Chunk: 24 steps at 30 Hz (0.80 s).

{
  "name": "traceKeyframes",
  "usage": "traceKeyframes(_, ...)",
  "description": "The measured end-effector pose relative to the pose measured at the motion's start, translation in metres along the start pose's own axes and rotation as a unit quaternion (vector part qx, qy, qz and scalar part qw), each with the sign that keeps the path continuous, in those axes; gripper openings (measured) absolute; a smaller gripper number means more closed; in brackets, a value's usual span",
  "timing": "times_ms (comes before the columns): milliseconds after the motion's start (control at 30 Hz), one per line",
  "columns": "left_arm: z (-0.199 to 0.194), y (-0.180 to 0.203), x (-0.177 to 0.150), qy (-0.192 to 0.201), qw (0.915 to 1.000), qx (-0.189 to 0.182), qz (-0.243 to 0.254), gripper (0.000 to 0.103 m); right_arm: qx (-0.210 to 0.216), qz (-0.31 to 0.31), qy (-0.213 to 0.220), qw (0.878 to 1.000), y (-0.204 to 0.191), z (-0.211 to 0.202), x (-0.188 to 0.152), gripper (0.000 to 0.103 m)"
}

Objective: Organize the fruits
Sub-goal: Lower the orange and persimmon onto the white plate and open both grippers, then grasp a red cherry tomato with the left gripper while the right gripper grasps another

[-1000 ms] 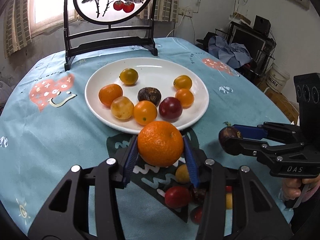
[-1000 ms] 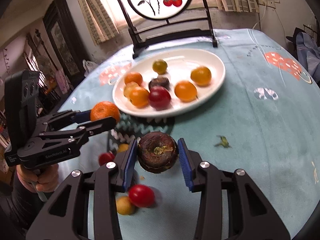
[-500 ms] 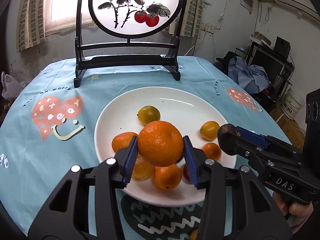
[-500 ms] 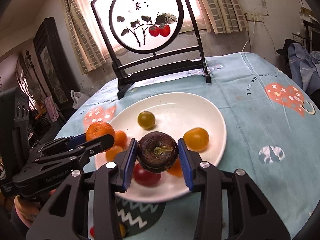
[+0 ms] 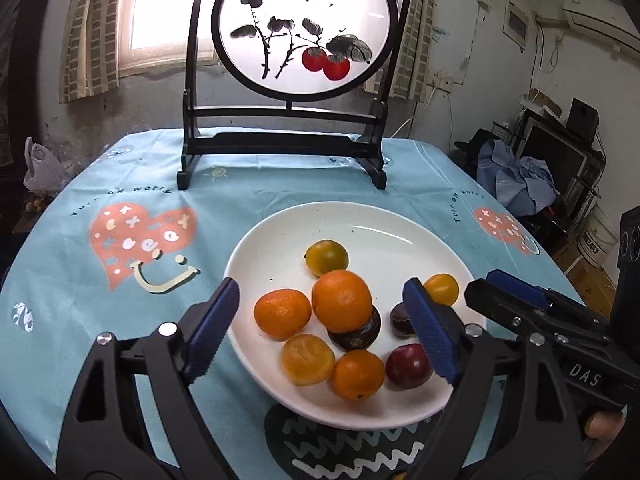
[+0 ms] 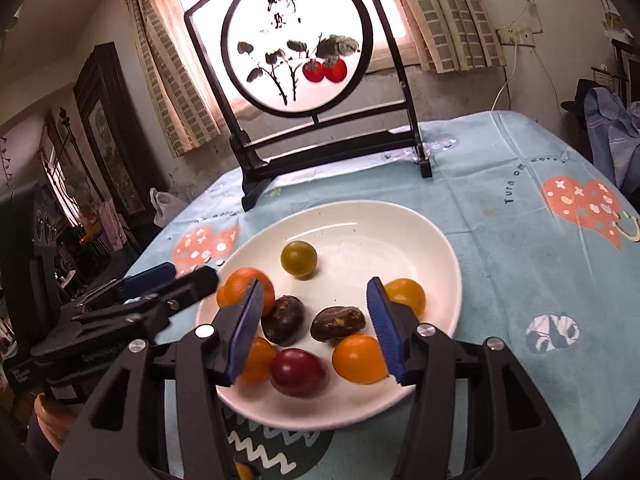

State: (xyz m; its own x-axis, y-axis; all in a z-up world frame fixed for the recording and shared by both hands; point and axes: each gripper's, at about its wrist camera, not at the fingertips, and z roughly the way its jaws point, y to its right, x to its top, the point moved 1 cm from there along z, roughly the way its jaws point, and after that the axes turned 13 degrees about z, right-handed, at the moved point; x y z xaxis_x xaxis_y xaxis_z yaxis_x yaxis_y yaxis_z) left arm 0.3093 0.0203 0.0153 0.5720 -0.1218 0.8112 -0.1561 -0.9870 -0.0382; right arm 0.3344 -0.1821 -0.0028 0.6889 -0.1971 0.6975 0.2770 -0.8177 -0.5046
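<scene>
Dim room with a curtained window; round worktop point(image 5: 80, 320) under a pale blue cloth with coral hearts, and a black-framed round painted screen point(image 5: 304, 32) standing at the far side.

Left view: left hand-held gripper point(image 5: 320, 296) spread wide over the near side of a white plate point(image 5: 360, 212), blue pads clear of everything, nothing held. Between the pads, a large orange point(image 5: 342, 300) resting on top of a dark wrinkled fruit point(image 5: 354, 332), with a second orange just beside it on the left. To the right, right hand-held gripper point(image 5: 492, 284) seen side-on above the plate's right rim, its gap not readable from this angle.

Right view: right hand-held gripper point(image 6: 315, 288) wide apart too, empty, hovering over the plate point(image 6: 360, 208). Below it, a second dark wrinkled fruit point(image 6: 338, 322) lying on its side in the plate, clear of both pads. Large orange point(image 6: 244, 286) half hidden here behind the left pad, its perch not visible. Left hand-held gripper point(image 6: 192, 276) reaching in from the left edge.

Further out in both views: red fruit point(image 5: 408, 366) near the front rim, green-yellow fruit point(image 5: 327, 257) alone toward the back, small orange and yellow fruits scattered around.
</scene>
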Motion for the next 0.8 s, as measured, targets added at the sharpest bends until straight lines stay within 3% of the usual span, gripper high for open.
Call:
traceKeyframes(200, -0.034, 0.003, -0.028, 0.009, 0.9997, 0.021, 0.013, 0.094, 0.017, -0.004, -0.044, 0.999, -0.002, -0.021, -0.028, 0.056)
traceKeyframes(433, -0.051, -0.001, -0.064, -0.027, 0.9993, 0.025, 0.012, 0.098, 0.014, -0.029, -0.105, 0.994, -0.009, -0.034, -0.063, 0.056)
traceKeyframes(533, -0.057, -0.003, -0.07, -0.031, 0.9986, 0.038, 0.018, 0.099, 0.013, -0.07, -0.144, 0.987, -0.013, -0.041, -0.078, 0.056)
traceKeyframes(633, -0.06, -0.006, -0.073, -0.037, 0.9983, 0.042, 0.015, 0.099, 0.02, -0.105, -0.157, 0.982, -0.011, -0.054, -0.093, 0.056)
traceKeyframes(800, -0.06, -0.008, -0.074, -0.041, 0.9982, 0.042, 0.01, 0.099, 0.029, -0.093, -0.194, 0.976, 0.003, -0.056, -0.109, 0.056)
